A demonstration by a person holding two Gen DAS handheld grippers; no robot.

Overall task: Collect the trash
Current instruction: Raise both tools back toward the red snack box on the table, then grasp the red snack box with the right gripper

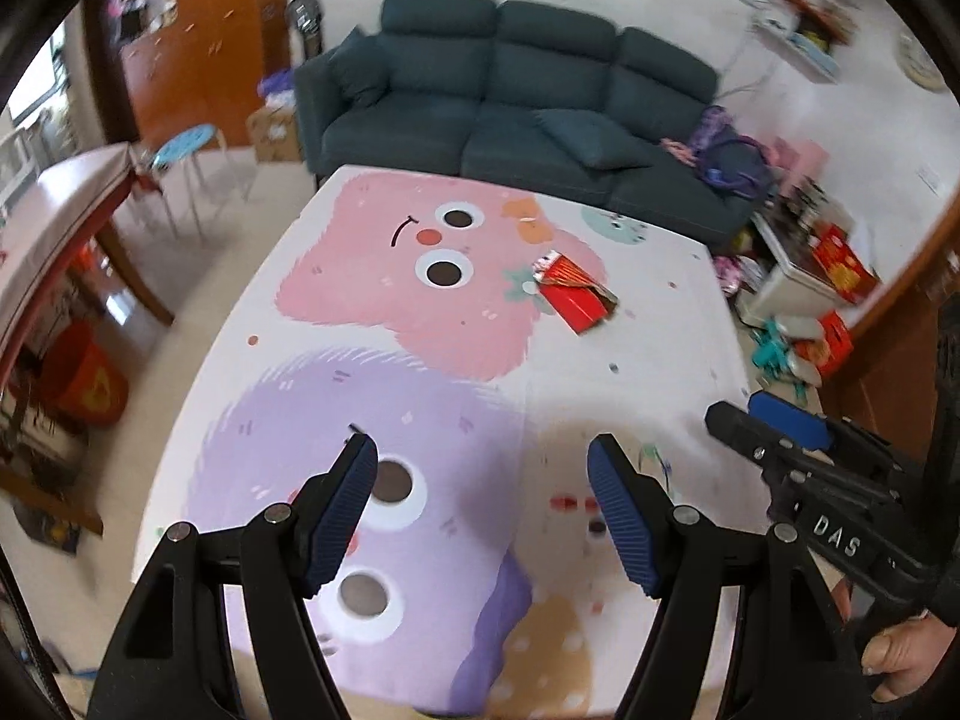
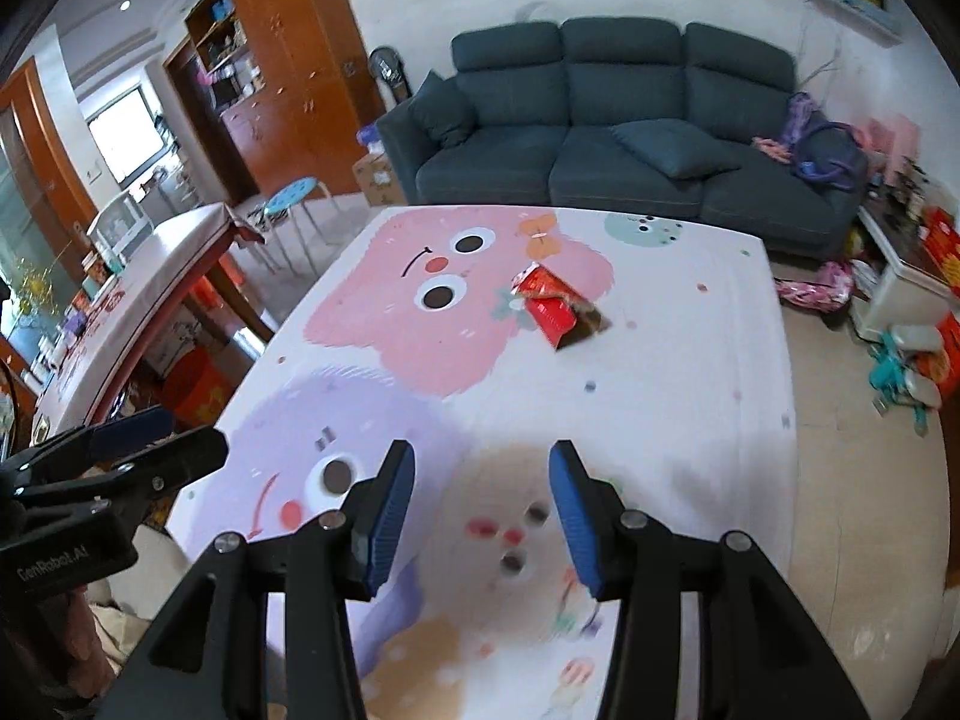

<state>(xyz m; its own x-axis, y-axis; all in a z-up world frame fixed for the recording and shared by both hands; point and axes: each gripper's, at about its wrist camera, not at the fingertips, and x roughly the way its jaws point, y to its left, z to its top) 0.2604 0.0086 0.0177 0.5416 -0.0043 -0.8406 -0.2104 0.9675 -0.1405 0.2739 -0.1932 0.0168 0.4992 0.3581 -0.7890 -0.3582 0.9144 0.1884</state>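
the red wrapper (image 1: pixel 573 291) lies on the counter (image 1: pixel 654 324), on the cartoon-printed cover, at the right edge of the pink monster face and well ahead of both my tongs. it is the only piece of trash i can see on this surface.

from my left tongs (image 1: pixel 483 504) it sits ahead and a little to the right; from my right tongs (image 2: pixel 480 510) it sits ahead and only slightly right of centre, so i judge the right one has the straighter line to it. neither is clearly closer; both are well apart from it, over the near end of the counter above the purple monster face.

the wrapper's long axis runs on a diagonal, from its crumpled far-left end down to its squarer near-right end. to pinch across the narrow width i would probably need to roll my wrist so the pads sit square to that diagonal.

my left tongs are spread wide with nothing between the pads. my right tongs are spread too, somewhat less, also with nothing in them.

writing: the body of my right tongs reads "DAS" in the left wrist view, and the body of my left tongs reads "GenRobot.AI" in the right wrist view. the wrapper carries pale print near its far end, but it is too blurred to read.
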